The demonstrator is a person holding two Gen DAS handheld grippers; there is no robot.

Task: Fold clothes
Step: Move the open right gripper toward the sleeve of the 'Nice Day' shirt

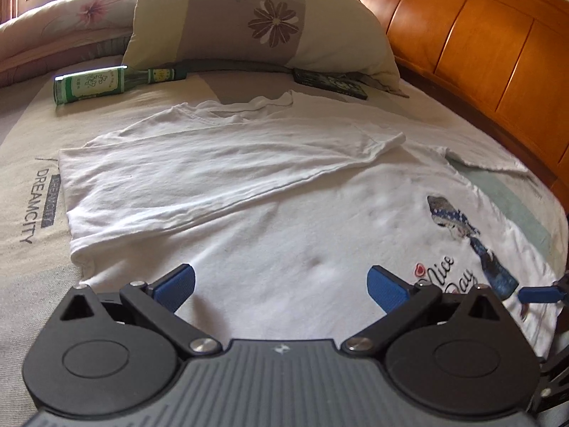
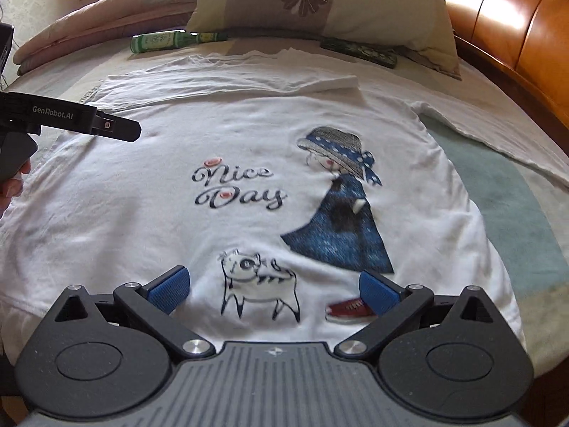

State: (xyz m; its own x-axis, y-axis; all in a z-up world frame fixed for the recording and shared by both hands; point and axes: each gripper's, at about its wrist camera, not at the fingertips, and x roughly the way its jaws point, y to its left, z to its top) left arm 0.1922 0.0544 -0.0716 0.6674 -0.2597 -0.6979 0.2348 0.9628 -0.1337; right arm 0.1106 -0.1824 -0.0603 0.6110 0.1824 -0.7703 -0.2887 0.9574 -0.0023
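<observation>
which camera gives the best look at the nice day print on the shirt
The right wrist view: the print sits centred and whole on the white T-shirt. The left wrist view catches it only at the edge, sideways and partly hidden.

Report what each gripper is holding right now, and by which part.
Nothing is held. The left gripper and the right gripper both hang open over the white T-shirt, with no cloth between their blue fingertips.

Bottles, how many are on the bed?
1. A green bottle lies on its side by the flowered pillow, beyond the white T-shirt. More could hide behind the pillow.
</observation>
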